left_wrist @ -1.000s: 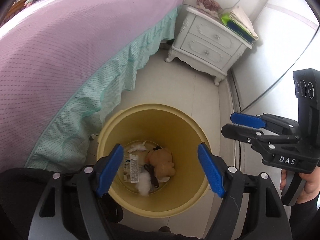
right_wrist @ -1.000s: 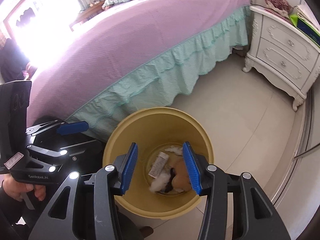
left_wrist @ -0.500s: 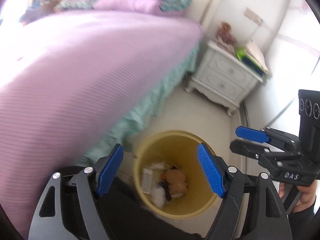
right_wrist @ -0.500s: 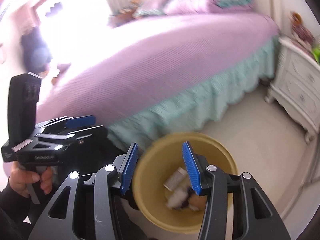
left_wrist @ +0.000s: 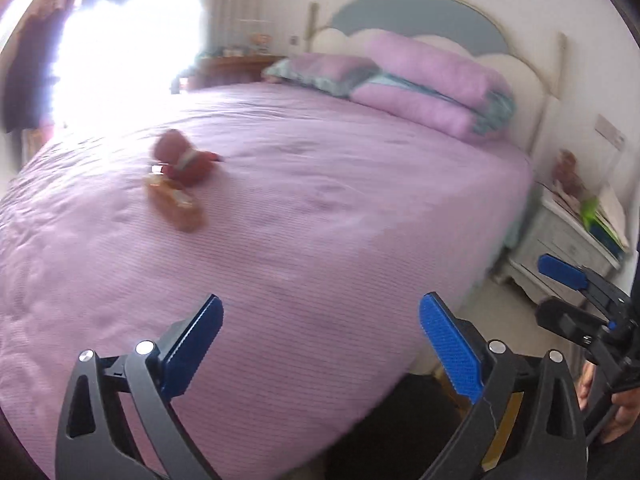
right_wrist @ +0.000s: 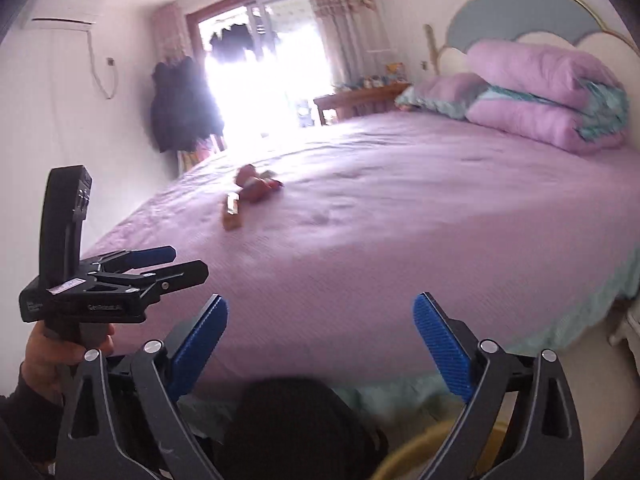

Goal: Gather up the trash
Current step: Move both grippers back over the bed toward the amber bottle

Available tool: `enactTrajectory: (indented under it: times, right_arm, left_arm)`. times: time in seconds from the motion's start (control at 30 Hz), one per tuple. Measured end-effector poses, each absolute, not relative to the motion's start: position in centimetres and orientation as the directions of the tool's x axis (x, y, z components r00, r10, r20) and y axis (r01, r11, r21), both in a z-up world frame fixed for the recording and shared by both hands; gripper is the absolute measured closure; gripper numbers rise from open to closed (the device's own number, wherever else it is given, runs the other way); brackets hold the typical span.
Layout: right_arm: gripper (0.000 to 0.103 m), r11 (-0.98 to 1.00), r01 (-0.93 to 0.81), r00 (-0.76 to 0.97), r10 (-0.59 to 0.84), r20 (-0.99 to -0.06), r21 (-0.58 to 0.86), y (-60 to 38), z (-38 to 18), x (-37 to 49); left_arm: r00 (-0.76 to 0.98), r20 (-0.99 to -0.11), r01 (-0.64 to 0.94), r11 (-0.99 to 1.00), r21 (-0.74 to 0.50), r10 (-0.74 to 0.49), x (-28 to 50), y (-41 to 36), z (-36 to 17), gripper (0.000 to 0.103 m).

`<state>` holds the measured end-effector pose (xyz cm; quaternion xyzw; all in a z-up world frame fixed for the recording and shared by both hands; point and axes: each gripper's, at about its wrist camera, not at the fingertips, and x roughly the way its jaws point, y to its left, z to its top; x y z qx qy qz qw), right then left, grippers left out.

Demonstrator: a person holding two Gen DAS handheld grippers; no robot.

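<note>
Nearest, left gripper (left_wrist: 320,344) and right gripper (right_wrist: 320,340): jaws opening wide, gripping nothing. Beyond, on the purple bedspread (left_wrist: 340,220): tan oblong wrapper (left_wrist: 176,204), lying ahead-left, pointing away, touching red crumpled packet (left_wrist: 186,160); left gripper sitting nearer.

The bed cover (left_wrist: 320,208) is lilac with fine stripes. On it lie a red toy (left_wrist: 186,158) and an orange-brown packet (left_wrist: 176,204). The headboard (right_wrist: 520,20) is grey-blue and cream.
</note>
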<state>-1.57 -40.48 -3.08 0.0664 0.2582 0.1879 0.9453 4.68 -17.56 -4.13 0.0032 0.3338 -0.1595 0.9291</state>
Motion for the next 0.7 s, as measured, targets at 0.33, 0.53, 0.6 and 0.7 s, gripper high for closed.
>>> enactTrajectory:
  times: [0.33, 0.53, 0.6, 0.7]
  right_arm:
    - [0.008, 0.863, -0.434, 0.760, 0.505, -0.409, 0.259, -35.2, -1.2, 3.1]
    - [0.008, 0.847, -0.454, 0.739, 0.531, -0.414, 0.276, -33.6, -1.2, 5.9]
    - [0.008, 0.848, -0.447, 0.728, 0.530, -0.434, 0.286, -33.2, -1.5, 7.1]
    - [0.008, 0.839, -0.442, 0.705, 0.544, -0.455, 0.318, -33.0, -2.3, 8.8]
  left_arm:
    - [0.777, -0.598, 0.154, 0.980, -0.126, -0.198, 7.8, -11.9, -2.4, 0.004]
    - [0.774, -0.613, 0.109, 0.987, -0.116, -0.158, 9.4, -10.6, -2.9, 0.004]
    - [0.768, -0.625, 0.081, 0.990, -0.116, -0.136, 10.6, -10.2, -3.5, 0.004]
    - [0.749, -0.654, 0.029, 0.991, -0.133, -0.109, 12.8, -9.5, -4.6, 0.004]
